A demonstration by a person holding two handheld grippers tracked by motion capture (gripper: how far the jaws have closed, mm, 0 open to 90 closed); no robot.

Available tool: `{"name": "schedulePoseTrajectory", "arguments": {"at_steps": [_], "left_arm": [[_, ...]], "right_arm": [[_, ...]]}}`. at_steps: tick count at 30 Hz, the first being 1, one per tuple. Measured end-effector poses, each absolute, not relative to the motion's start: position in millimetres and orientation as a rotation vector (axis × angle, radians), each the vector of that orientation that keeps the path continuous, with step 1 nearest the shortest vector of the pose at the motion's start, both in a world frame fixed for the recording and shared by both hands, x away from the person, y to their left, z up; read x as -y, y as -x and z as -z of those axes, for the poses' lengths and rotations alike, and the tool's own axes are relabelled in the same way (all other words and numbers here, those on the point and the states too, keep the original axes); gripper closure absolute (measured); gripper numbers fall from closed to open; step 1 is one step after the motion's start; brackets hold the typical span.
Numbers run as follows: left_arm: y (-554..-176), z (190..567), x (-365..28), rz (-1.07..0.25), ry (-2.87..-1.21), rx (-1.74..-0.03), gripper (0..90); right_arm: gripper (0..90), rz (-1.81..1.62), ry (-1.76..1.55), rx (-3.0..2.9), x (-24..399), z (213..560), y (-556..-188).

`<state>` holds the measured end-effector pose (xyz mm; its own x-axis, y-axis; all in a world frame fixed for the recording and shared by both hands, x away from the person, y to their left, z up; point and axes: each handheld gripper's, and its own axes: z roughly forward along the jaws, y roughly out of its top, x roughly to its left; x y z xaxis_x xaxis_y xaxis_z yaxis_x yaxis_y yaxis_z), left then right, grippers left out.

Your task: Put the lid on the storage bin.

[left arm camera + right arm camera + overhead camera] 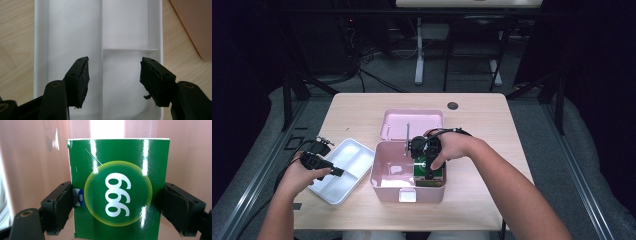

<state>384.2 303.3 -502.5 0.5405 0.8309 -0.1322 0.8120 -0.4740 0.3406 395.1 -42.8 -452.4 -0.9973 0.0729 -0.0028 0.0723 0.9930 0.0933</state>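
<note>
My right tool (117,202) is down inside the pink box (384,186), its jaws clamped on the sides of a green packet (117,187) printed with 999. The box walls crowd close around it, and my hand (452,147) hides most of the packet from above. My left tool (113,80) hangs with jaws apart over the white tray (42,50) beside the box on the worktop (492,125); the tray's near edge is cut off.

Dim surroundings, bright table (glare on box (117,190)).
</note>
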Motion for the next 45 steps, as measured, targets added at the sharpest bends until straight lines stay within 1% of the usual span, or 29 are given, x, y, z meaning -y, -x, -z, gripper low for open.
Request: {"name": "schedulePoseTrajectory", "arguments": {"at_steps": [8,14,16,20,23,26,30,38,45], "left_arm": [[-384,503,-304,-0.069,-2.414,-1.354,40.0],[-384,503,-303,-0.067,-2.425,-1.345,40.0],[-384,503,-303,-0.069,-2.422,-1.345,40.0],[-384,503,-303,-0.067,-2.421,-1.349,40.0],[-384,503,-302,-0.067,-2.421,-1.35,40.0],[-384,503,-303,-0.064,-2.424,-1.345,40.0],[-384,504,-303,-0.064,-2.424,-1.349,40.1],[-383,504,-303,-0.065,-2.421,-1.353,40.3],[-384,505,-304,-0.078,-2.408,-1.366,42.0]], "right_arm": [[15.5,-0.138,-0.149,-3.123,42,466,-399],[14.1,-0.128,-0.173,-3.111,44,466,-401],[11.9,-0.157,-0.194,-3.113,44,461,-401],[11.9,-0.17,-0.186,-3.113,45,453,-398],[12.1,-0.166,-0.177,-3.113,45,448,-396],[14.3,-0.171,-0.184,-3.114,46,439,-394],[14.3,-0.158,-0.184,-3.104,50,428,-392],[14.5,-0.153,-0.25,-3.08,75,410,-390],[14.6,-0.162,-0.356,-3.047,111,410,-391]]}}
